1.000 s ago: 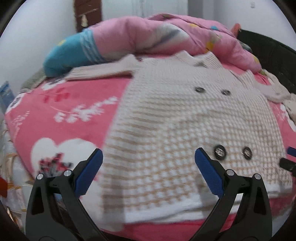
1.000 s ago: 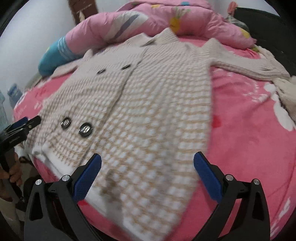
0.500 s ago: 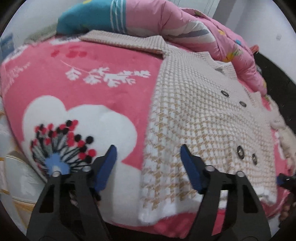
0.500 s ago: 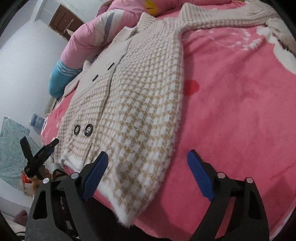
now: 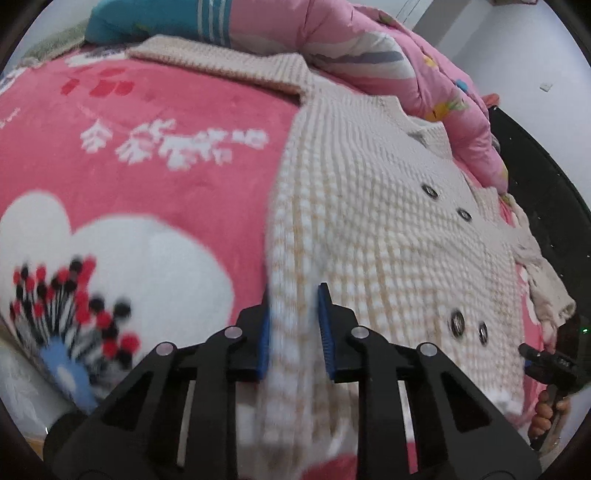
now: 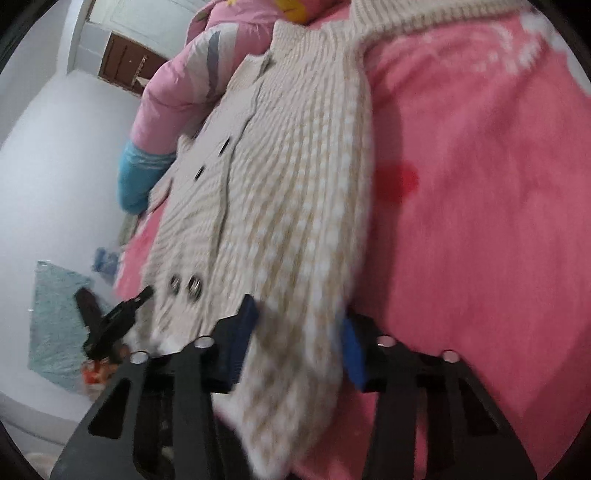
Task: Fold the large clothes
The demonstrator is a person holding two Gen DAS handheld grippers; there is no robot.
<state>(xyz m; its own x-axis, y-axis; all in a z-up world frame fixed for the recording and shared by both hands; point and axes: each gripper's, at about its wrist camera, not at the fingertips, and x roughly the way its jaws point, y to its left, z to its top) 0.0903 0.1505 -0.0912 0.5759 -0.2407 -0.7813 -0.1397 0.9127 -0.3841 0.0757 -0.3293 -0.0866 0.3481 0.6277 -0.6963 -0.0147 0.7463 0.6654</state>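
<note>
A cream and tan checked knit cardigan (image 5: 388,229) with dark buttons (image 5: 458,321) lies flat, front up, on a pink flowered blanket (image 5: 147,147). My left gripper (image 5: 294,332) is at the hem's left corner. Its jaws are closing, and the blue pads (image 5: 263,336) press on a bunched strip of the hem. In the right wrist view the cardigan (image 6: 295,184) runs away from me. My right gripper (image 6: 299,336) is at the hem's right corner, where the fabric hangs over the bed edge. Its jaws are closing too, with fabric filling the gap between the pads (image 6: 352,350).
A pink quilt (image 5: 369,48) and a blue pillow (image 5: 147,18) are heaped along the far side, over the cardigan's collar. Another cream garment (image 5: 543,280) lies at the right, beside a black surface (image 5: 535,184). A teal cloth (image 6: 55,317) is on the floor to the left.
Both grippers came down and forward to the hem corners while rolling. Their jaws went from wide open to narrow, closing onto the hem fabric.
</note>
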